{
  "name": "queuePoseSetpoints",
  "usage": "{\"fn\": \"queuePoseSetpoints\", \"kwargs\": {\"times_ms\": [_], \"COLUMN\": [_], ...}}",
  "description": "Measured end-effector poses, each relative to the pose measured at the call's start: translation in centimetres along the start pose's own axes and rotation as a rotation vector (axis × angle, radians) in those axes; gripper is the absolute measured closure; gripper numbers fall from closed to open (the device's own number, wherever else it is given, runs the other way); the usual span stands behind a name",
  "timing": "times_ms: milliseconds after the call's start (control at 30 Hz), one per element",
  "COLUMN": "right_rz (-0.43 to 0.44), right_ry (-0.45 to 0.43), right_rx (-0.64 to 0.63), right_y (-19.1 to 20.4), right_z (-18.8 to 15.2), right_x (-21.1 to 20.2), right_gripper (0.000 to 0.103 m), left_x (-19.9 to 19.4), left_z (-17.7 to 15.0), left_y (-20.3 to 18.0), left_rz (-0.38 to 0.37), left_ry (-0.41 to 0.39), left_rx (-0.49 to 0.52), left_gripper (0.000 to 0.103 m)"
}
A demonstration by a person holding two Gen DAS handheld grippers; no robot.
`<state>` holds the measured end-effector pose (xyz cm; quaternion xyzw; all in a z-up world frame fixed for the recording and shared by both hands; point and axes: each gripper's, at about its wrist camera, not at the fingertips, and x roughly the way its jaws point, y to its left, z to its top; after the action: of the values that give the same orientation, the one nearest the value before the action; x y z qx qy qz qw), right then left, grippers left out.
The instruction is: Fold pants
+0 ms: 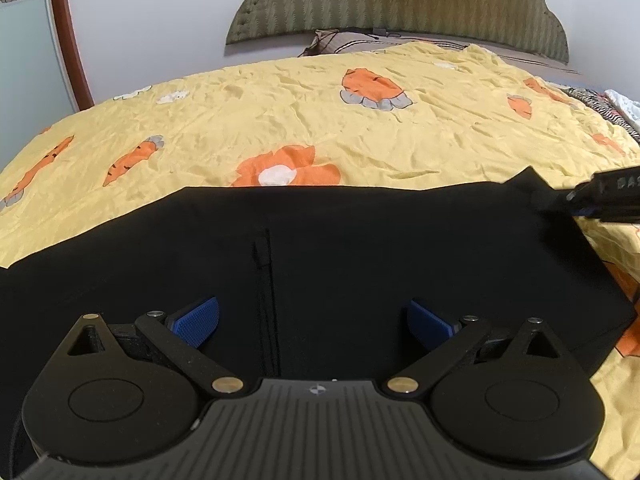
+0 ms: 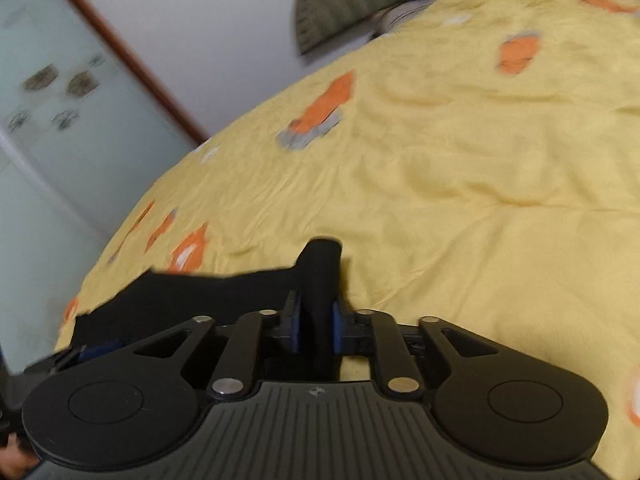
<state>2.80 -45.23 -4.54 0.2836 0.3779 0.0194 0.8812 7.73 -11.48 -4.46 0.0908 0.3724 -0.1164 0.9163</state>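
Black fabric fills the near ground under my left tool (image 1: 313,322), which hangs with its blue pads (image 1: 198,320) spread wide and nothing between them; I judge I keep it wide over the cloth so it is ready to take the near edge once the other side is secured. The pants (image 1: 340,248) lie flat on the bed, just ahead of and below that tool, a broad dark sheet with one stitched seam (image 1: 266,280) running away from me near its middle; the weave is matte and shows almost no wrinkle, though it is too dark to read pockets or waistband. My right tool (image 2: 316,326) is drawn narrow, its pads pressing either side of a pinched-up ridge of the black cloth (image 2: 320,276), which stands up between them as a short vertical fold. In the left wrist view the same tool (image 1: 596,196) sits at the far right corner of the pants, where the cloth peaks slightly; a corner grip makes sense there, since lifting a corner lets the layer be carried over without dragging the rest. The right wrist view is blurred. Beyond the pants the yellow bedspread (image 1: 280,120) with orange carrot prints stretches, creased, to the padded olive headboard (image 1: 400,0) against the pale wall (image 1: 160,8).
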Motion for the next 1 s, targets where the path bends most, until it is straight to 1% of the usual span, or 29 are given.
{"fn": "queuePoseSetpoints", "kwargs": {"times_ms": [67, 100, 133, 167, 200, 233, 267, 300, 333, 367, 400, 467, 500, 567, 633, 733, 900, 1000], "right_rz": [-0.138, -0.168, -0.151, -0.109, -0.072, -0.058, -0.077, -0.121, -0.151, -0.159, -0.180, -0.228, -0.235, -0.210, -0.183, -0.177, -0.233, -0.256], "right_ry": [-0.086, -0.104, -0.101, -0.084, -0.053, -0.015, 0.018, 0.048, 0.054, 0.034, 0.036, 0.006, -0.002, -0.004, 0.014, 0.049, 0.067, 0.061], "right_rx": [-0.089, -0.144, -0.186, -0.205, -0.215, -0.229, -0.254, -0.284, -0.311, -0.319, -0.306, -0.327, -0.346, -0.362, -0.368, -0.387, -0.470, -0.500], "right_y": [2.0, 3.1, 4.0, 4.7, 5.2, 5.6, 6.0, 6.1, 6.2, 6.3, 6.7, 7.8, 8.6, 9.6, 10.7, 12.0, 13.2, 13.5], "right_z": [-0.7, -1.2, -1.7, -2.3, -3.0, -3.6, -4.3, -4.9, -5.4, -5.7, -5.7, -6.0, -6.2, -6.9, -7.4, -8.4, -9.4, -9.8], "right_x": [-2.5, -3.4, -4.2, -4.3, -4.3, -4.0, -3.5, -2.8, -2.4, -2.6, -2.9, -3.6, -3.8, -4.0, -3.3, -2.2, -1.2, -0.9], "right_gripper": [0.085, 0.085, 0.085, 0.085, 0.084, 0.085, 0.085, 0.085, 0.085, 0.085, 0.085, 0.084, 0.084, 0.084, 0.084, 0.084, 0.083, 0.082], "left_x": [0.1, 0.3, 0.5, 0.6, 0.6, 0.6, 0.6, 0.6, 0.5, 0.4, 0.4, 0.2, 0.1, -0.1, -0.3, -0.6, -1.0, -1.1], "left_z": [-0.1, -0.2, -0.2, -0.2, -0.2, -0.1, -0.1, -0.1, -0.2, -0.2, -0.3, -0.3, -0.4, -0.5, -0.6, -0.9, -1.4, -1.8], "left_y": [0.2, 0.3, 0.5, 0.6, 0.7, 0.7, 0.6, 0.5, 0.5, 0.6, 0.6, 0.8, 1.0, 1.1, 1.3, 1.7, 2.5, 2.7], "left_rz": [0.012, 0.011, 0.003, -0.003, -0.005, -0.005, -0.005, -0.005, -0.006, -0.008, -0.012, -0.018, -0.021, -0.020, -0.020, -0.021, -0.021, -0.026], "left_ry": [0.002, 0.006, 0.012, 0.015, 0.016, 0.017, 0.015, 0.013, 0.012, 0.014, 0.015, 0.019, 0.020, 0.021, 0.019, 0.018, 0.015, 0.006], "left_rx": [-0.001, -0.007, -0.020, -0.036, -0.048, -0.047, -0.041, -0.037, -0.036, -0.037, -0.039, -0.046, -0.049, -0.050, -0.049, -0.044, -0.039, -0.031], "left_gripper": [0.000, 0.000, 0.000, 0.000, 0.000, 0.000, 0.000, 0.000, 0.000, 0.000, 0.000, 0.000, 0.000, 0.000, 0.001, 0.001, 0.000, 0.000]}}
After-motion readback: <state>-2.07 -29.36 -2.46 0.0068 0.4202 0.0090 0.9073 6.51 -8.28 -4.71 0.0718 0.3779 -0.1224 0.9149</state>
